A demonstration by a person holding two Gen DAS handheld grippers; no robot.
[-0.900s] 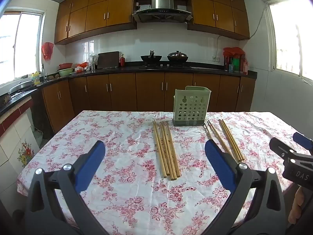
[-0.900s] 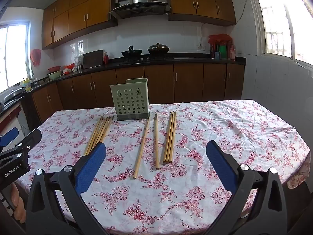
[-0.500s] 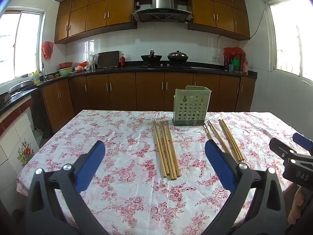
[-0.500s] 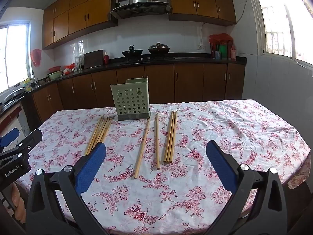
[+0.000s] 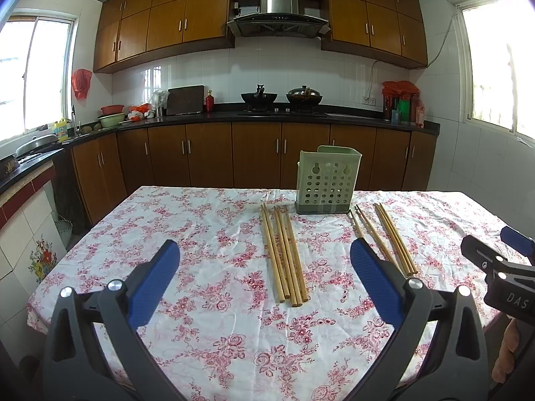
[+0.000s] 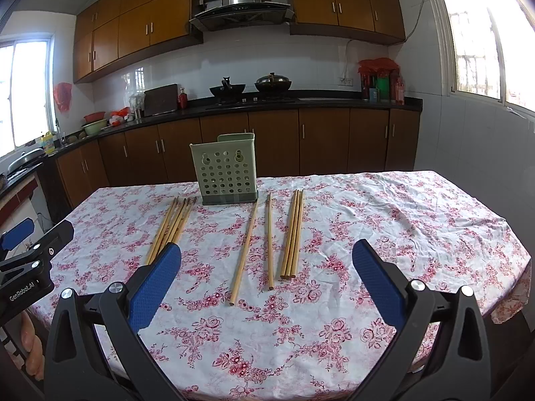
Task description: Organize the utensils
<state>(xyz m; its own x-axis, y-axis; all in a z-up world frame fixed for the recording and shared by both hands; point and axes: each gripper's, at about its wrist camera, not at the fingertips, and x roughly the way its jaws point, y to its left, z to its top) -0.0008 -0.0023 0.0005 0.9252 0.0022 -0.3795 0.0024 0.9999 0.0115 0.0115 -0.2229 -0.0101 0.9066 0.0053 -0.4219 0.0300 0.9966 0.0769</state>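
Both grippers spread wide, empty, above chopsticks near perhaps vacant green holder

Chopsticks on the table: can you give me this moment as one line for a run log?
left gripper: open, empty | right gripper: open, empty | chopsticks: all flat on tablecloth | green holder: upright | step: no grasp yet

This is a home kitchen. Brown wooden cabinets line the far wall above and below a dark countertop, where two pots sit on a stove under a steel range hood against white tiles. In the near part stands a table under a floral tablecloth, with windows at both sides.
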